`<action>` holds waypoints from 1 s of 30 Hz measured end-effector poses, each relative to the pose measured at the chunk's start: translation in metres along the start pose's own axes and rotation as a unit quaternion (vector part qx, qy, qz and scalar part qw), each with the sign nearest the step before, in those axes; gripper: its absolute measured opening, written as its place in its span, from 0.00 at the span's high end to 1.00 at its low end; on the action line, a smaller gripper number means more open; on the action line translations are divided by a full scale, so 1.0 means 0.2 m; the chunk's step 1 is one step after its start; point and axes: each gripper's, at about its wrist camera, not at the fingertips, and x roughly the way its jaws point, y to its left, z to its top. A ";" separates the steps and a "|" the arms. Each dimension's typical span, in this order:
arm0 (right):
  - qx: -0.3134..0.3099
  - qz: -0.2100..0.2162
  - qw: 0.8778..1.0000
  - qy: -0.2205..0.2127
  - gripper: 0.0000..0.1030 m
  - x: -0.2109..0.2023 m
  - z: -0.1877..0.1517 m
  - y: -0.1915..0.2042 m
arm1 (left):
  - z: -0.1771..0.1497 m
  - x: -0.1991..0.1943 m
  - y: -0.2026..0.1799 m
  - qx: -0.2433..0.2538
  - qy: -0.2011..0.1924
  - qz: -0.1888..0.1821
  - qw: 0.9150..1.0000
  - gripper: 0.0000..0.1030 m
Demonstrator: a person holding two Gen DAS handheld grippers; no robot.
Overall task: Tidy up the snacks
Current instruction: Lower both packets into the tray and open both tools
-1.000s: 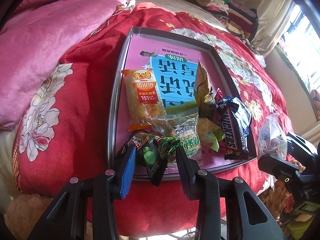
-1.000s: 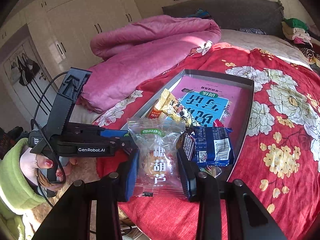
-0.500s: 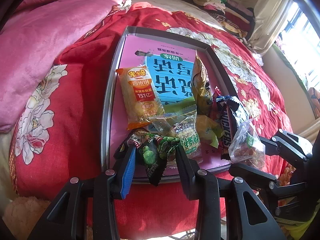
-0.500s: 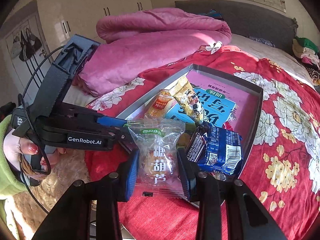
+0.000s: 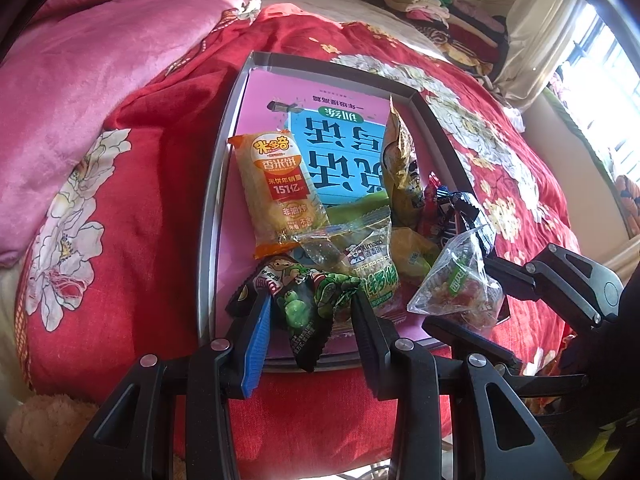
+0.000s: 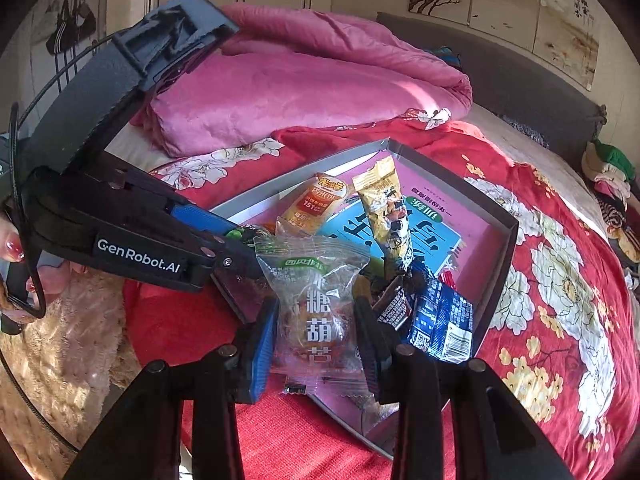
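A grey tray (image 5: 216, 184) with a pink and blue liner lies on the red bed; it also shows in the right wrist view (image 6: 496, 264). It holds an orange rice-cracker pack (image 5: 276, 184), a yellow pack (image 5: 400, 164), a clear green-label pack (image 5: 372, 264) and a blue Snickers bag (image 6: 440, 324). My left gripper (image 5: 310, 312) is shut on a green and black pea snack (image 5: 308, 304) over the tray's near edge. My right gripper (image 6: 316, 332) is shut on a clear candied-haw packet (image 6: 316, 300), held over the tray's near right corner (image 5: 460, 292).
A pink quilt (image 5: 100, 52) is heaped on the left of the bed. Folded clothes (image 5: 448, 8) lie at the far end by the curtain. The red flowered bedspread (image 6: 560, 320) surrounds the tray. A beige fluffy rug (image 6: 60, 340) lies beside the bed.
My right gripper has carried the clear packet leftward over the tray's near right corner, close to my left gripper. The left gripper has kept its hold on the pea snack.
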 end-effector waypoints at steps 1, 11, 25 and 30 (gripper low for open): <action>-0.009 -0.004 1.000 0.000 0.63 0.01 0.00 0.01 | 0.00 0.00 0.00 0.000 0.000 0.000 1.000 0.60; -0.040 -0.011 0.999 0.002 0.63 0.06 0.00 0.05 | 0.00 0.00 0.01 -0.002 0.000 0.000 1.000 0.60; 0.002 0.000 1.000 -0.009 0.63 0.03 -0.06 0.00 | 0.00 0.00 0.02 -0.006 -0.001 0.000 1.000 0.60; 0.009 0.005 1.000 -0.011 0.62 0.03 -0.06 0.01 | 0.00 0.00 0.02 -0.007 -0.001 0.000 1.000 0.60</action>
